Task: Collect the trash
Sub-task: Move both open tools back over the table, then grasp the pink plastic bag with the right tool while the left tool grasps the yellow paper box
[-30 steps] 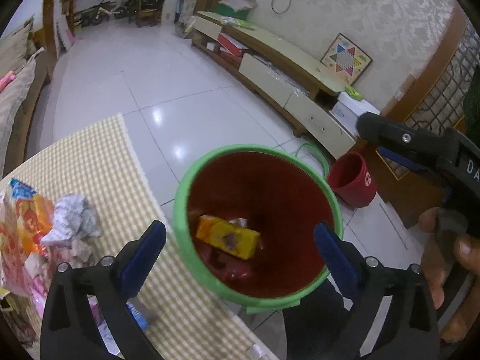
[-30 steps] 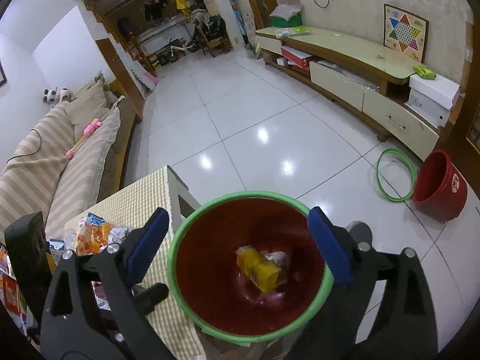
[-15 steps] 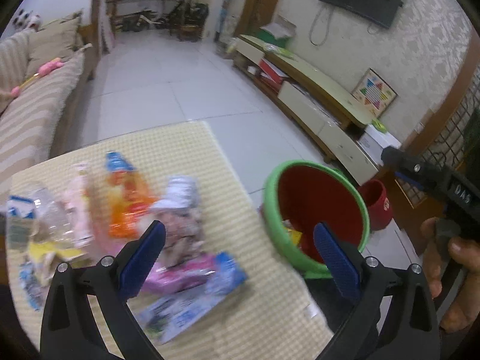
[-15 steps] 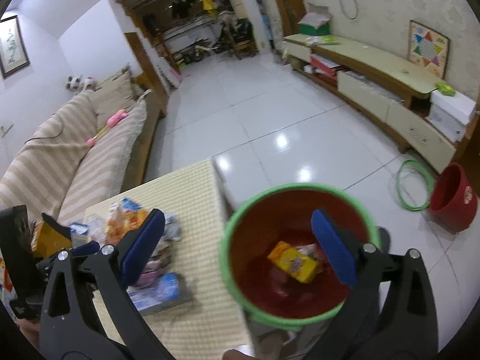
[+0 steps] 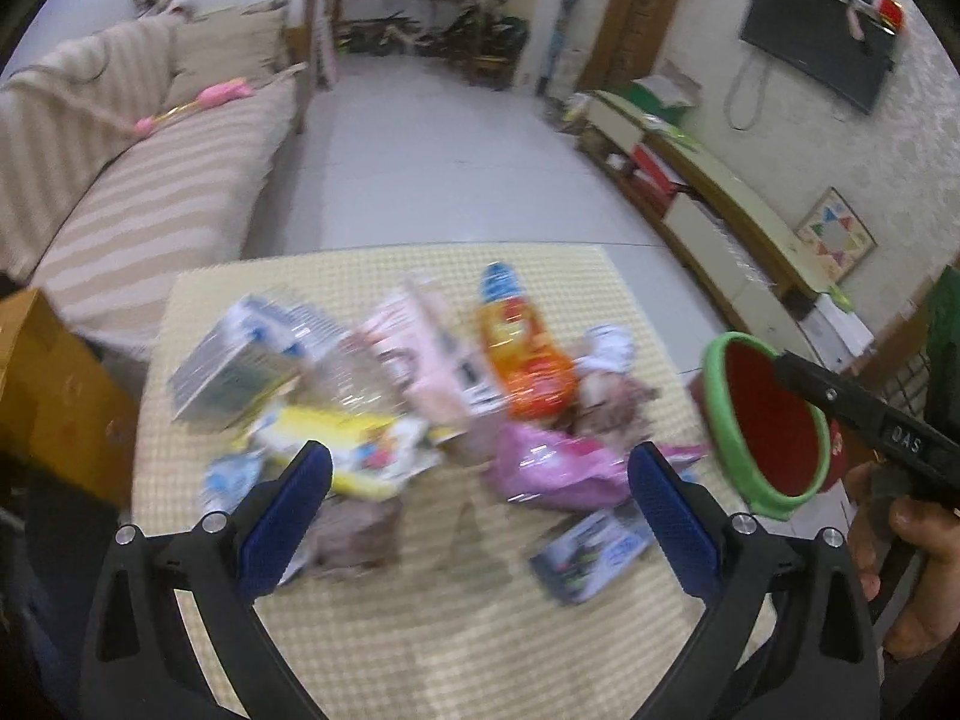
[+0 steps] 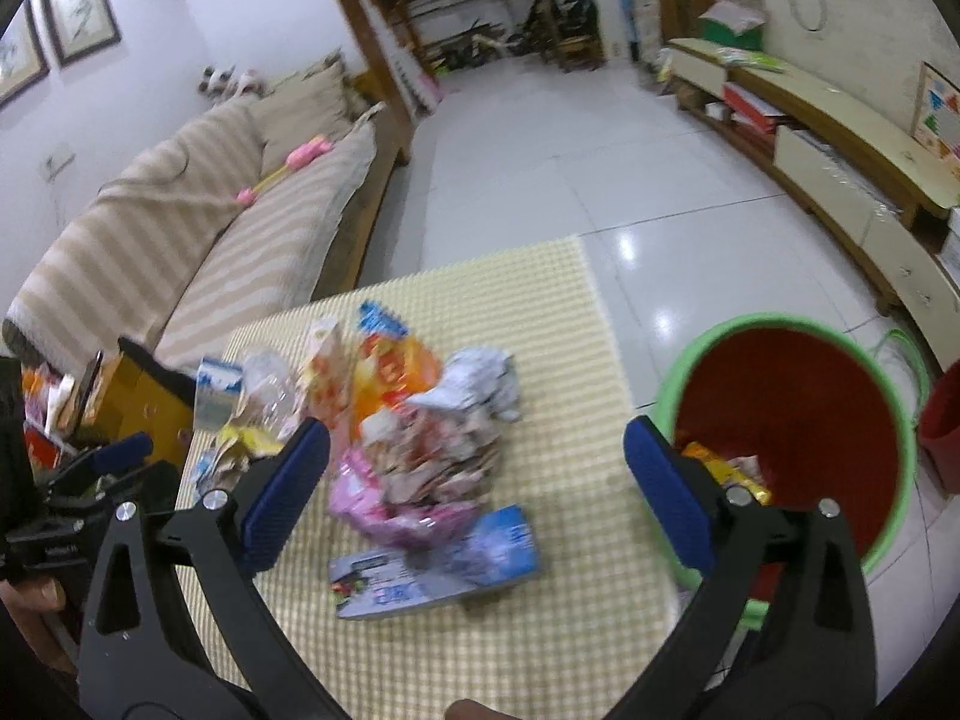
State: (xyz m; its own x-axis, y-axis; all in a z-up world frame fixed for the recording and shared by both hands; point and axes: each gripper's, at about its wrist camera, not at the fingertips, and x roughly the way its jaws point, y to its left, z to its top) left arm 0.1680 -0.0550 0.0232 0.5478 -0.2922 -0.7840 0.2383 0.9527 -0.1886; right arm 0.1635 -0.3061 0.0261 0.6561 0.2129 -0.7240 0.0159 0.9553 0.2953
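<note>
Over the table (image 6: 528,630), both grippers, left (image 5: 474,510) and right (image 6: 474,480), gape wide, empty. Take the blue pack (image 6: 432,564) at its near edge; then to the bin (image 6: 792,420).

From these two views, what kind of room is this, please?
Most likely a home living room: a striped sofa, a wall-mounted television above a long low cabinet, and a tiled floor.

Bright indoor light, floor (image 6: 600,180) glare, heavy motion blur, fisheye-bent dark edges.
</note>
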